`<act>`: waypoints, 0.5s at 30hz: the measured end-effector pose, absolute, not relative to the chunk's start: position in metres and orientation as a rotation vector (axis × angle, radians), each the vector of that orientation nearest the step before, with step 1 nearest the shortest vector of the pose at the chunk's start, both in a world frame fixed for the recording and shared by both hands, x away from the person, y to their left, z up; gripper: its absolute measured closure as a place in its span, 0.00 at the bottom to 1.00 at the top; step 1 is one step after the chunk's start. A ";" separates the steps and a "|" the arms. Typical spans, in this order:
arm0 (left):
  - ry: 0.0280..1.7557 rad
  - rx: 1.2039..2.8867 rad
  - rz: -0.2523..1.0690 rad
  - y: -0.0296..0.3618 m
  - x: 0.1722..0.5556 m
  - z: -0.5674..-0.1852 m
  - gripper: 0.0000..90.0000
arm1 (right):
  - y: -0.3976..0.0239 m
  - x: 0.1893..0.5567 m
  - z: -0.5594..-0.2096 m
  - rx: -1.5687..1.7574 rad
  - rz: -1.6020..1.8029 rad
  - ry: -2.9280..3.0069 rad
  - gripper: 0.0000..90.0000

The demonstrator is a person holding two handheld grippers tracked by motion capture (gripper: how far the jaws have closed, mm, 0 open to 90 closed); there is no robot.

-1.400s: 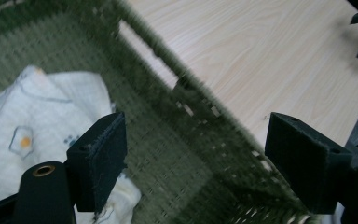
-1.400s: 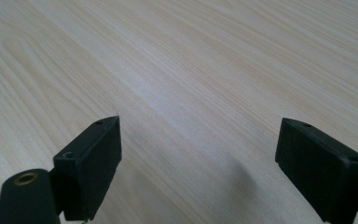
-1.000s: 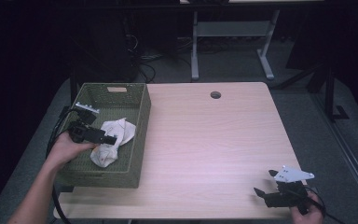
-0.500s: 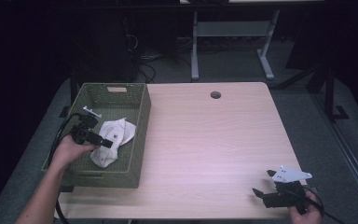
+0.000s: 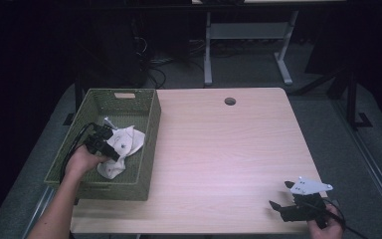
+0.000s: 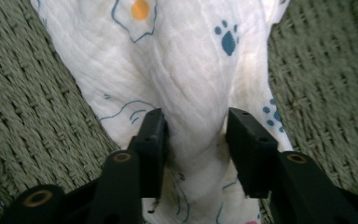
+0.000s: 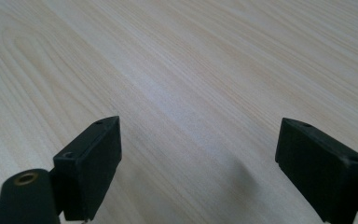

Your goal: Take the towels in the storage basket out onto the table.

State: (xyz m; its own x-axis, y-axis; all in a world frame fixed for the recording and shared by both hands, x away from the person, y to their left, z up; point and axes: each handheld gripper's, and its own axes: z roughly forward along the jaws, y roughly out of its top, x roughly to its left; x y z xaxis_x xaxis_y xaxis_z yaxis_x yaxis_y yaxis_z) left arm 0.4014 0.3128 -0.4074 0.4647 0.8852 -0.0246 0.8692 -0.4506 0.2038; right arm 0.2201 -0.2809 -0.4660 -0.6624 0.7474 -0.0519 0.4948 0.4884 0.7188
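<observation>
Cloth (image 5: 122,149), white and crumpled, lies inside the green woven basket (image 5: 149,129) at the table's (image 5: 229,149) left edge. From the high view the left gripper (image 5: 110,149) reaches down into the basket onto the cloth, but how its jaws stand is too small to tell there. The left gripper view fills that in: the left gripper (image 6: 196,135) has a raised fold of the cloth (image 6: 191,70) bunched between its two black jaws, which have just been closing and now press on the fold from both sides. That view also brings out the cloth's print, blue paw marks, blue outlines and an orange dot, and the basket's weave (image 6: 32,93) on either side. The right gripper (image 5: 277,206) rests near the table's front right corner, well apart from the basket. In the right gripper view its jaws stand wide apart over bare light wood (image 7: 191,70), with nothing between them.
</observation>
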 end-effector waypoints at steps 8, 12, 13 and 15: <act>1.583 2.497 0.083 0.318 0.401 -0.415 0.78 | -0.281 0.220 -0.466 1.041 0.976 2.379 0.16; 1.596 2.478 0.090 0.318 0.400 -0.417 0.80 | -0.280 0.220 -0.466 1.035 0.975 2.385 0.16; 1.599 2.473 0.087 0.319 0.400 -0.417 0.80 | -0.280 0.220 -0.466 1.033 0.970 2.387 0.16; 1.598 2.477 0.084 0.320 0.400 -0.417 0.80 | -0.280 0.220 -0.466 1.034 0.972 2.386 0.16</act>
State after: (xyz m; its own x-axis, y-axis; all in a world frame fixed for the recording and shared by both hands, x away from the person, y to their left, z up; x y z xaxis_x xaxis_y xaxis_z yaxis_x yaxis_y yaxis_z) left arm 0.4005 0.3197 -0.4171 0.4166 0.9073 -0.0566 0.8964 -0.3997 0.1916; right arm 0.2197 -0.2804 -0.4661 -0.6659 0.7440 -0.0551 0.4938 0.4949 0.7150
